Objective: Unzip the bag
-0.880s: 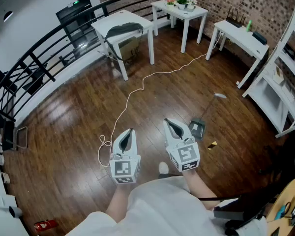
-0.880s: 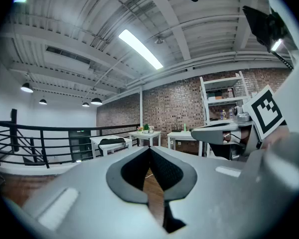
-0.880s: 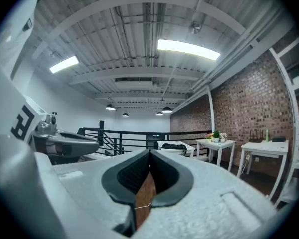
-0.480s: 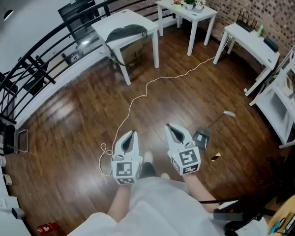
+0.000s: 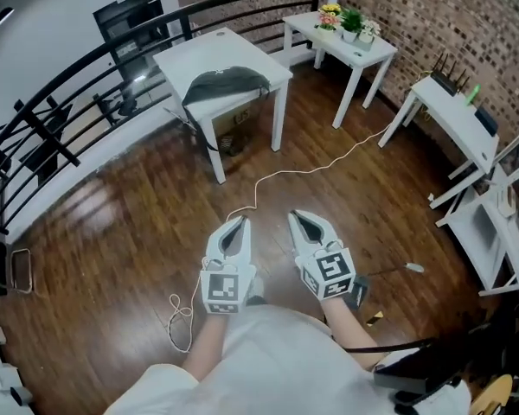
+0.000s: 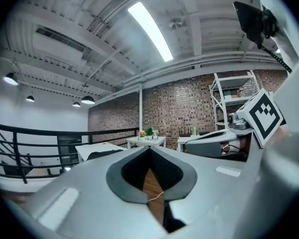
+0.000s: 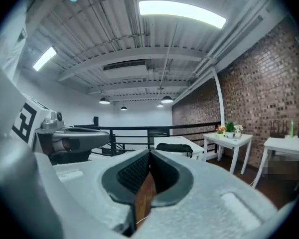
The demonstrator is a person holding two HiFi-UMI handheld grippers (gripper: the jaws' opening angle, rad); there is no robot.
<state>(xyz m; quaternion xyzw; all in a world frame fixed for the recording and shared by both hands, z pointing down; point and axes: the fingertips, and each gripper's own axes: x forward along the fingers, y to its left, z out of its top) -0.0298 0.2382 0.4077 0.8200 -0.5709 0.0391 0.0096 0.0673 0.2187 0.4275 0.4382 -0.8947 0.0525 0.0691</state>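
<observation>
A dark grey bag (image 5: 223, 81) lies on the front edge of a white table (image 5: 199, 52) across the room; it also shows as a dark bag (image 7: 174, 148) in the right gripper view. Both grippers are held close to the person's body, far from the bag. The left gripper (image 5: 236, 225) is shut with nothing between its jaws, tips meeting at the left gripper (image 6: 150, 148). Beside it the right gripper (image 5: 299, 220) is shut and empty too, its tips joined at the right gripper (image 7: 150, 154).
A white cable (image 5: 268, 176) runs across the wooden floor from the small tables toward the person. A side table with potted flowers (image 5: 349, 22) stands at the back, another white table (image 5: 454, 115) and shelving (image 5: 502, 223) to the right. A black railing (image 5: 78, 102) borders the left.
The person has walked forward: the table with the bag is nearer in the head view. Both grippers stay shut and side by side, held slightly higher in the picture.
</observation>
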